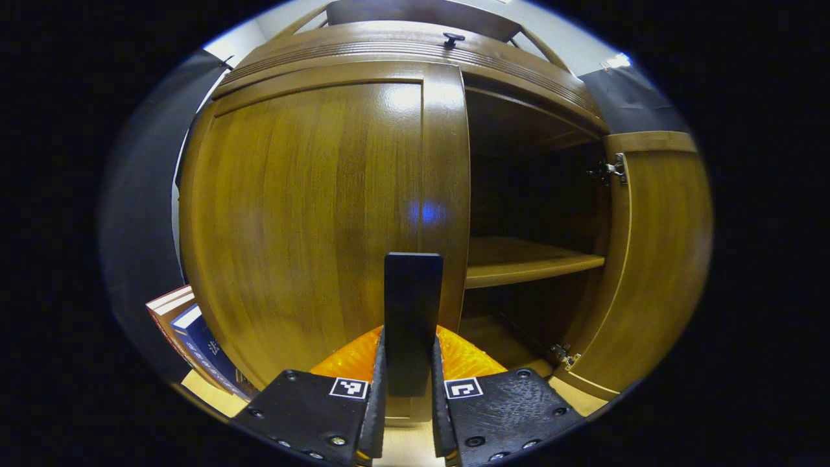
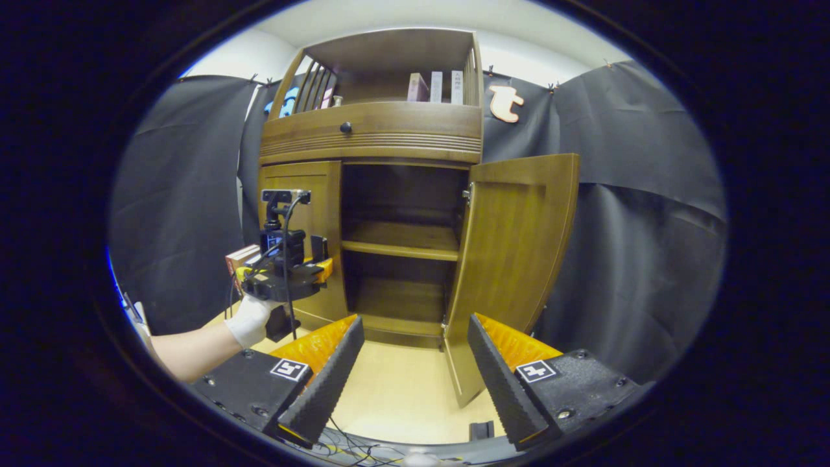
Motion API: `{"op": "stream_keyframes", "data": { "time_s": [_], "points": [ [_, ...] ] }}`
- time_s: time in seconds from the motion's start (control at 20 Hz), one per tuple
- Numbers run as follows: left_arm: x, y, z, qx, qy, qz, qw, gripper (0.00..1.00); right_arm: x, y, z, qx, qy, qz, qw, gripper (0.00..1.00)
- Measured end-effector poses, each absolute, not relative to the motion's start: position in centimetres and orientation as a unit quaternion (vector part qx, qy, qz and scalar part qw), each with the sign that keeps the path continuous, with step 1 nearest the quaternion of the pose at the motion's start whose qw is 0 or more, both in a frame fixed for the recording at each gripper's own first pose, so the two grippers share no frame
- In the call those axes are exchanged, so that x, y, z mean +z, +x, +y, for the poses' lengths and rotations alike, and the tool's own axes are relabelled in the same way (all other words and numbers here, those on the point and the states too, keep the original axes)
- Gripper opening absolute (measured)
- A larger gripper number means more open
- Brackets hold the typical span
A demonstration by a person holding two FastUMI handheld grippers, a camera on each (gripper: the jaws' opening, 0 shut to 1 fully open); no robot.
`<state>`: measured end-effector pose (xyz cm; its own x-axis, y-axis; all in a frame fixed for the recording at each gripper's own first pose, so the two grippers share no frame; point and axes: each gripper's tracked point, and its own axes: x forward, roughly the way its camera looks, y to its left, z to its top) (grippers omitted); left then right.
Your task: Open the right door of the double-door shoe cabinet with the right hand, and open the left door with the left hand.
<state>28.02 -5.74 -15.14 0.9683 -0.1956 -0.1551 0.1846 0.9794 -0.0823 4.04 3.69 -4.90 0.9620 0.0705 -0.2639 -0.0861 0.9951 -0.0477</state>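
Already clamped, left hand-held gripper [image 1: 408, 389] pinches closed left door's [image 1: 311, 214] handle [image 1: 412, 318].

The brown wooden shoe cabinet [image 2: 402, 139] has a glossy varnished left door [image 1: 311, 214] with visible grain and light glare. The open right door [image 2: 512, 246] looks smooth wood too, hung on shiny metal hinges [image 1: 613, 170]. The dark cloth wall [image 2: 642, 220] is matt and creased. The pale floor [image 2: 402, 395] looks smooth.
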Motion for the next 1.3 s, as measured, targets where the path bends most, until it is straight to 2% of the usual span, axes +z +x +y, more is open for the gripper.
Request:
{"op": "stream_keyframes", "data": {
  "time_s": [0.05, 0.1, 0.15, 0.2, 0.6, 1.0, 1.1, 1.3],
  "points": [
    [-15.1, 27.3, -5.6, -0.1, -0.035, 0.079, 0.991, 0.29, -5.1, 3.9, 3.7, 0.041, -0.027, 0.132, 0.99, 1.0],
    [-15.0, 26.4, -5.3, -0.104, -0.037, 0.076, 0.991, 0.18, -5.1, 3.8, 3.9, 0.043, -0.026, 0.133, 0.99, 1.0],
    [-15.0, 25.7, -5.0, -0.109, -0.039, 0.075, 0.99, 0.39, -5.2, 3.7, 4.1, 0.046, -0.024, 0.134, 0.99, 1.0],
    [-14.9, 24.8, -4.7, -0.114, -0.037, 0.075, 0.99, 0.28, -5.3, 3.6, 4.4, 0.049, -0.023, 0.135, 0.989, 1.0],
    [-14.5, 18.7, -1.0, -0.116, -0.031, 0.074, 0.99, 0.28, -6.0, 2.9, 6.8, 0.08, -0.023, 0.144, 0.986, 1.0],
    [-14.5, 14.5, 3.3, -0.075, -0.018, 0.081, 0.994, 0.28, -7.0, 2.1, 9.1, 0.107, -0.03, 0.149, 0.983, 1.0],
    [-14.6, 13.9, 4.2, -0.067, -0.017, 0.084, 0.994, 0.2, -7.3, 1.9, 9.6, 0.113, -0.03, 0.153, 0.981, 1.0],
    [-14.6, 12.6, 6.0, -0.049, -0.016, 0.088, 0.995, 0.2, -7.6, 1.3, 10.8, 0.127, -0.026, 0.161, 0.978, 1.0]
  ]
}}
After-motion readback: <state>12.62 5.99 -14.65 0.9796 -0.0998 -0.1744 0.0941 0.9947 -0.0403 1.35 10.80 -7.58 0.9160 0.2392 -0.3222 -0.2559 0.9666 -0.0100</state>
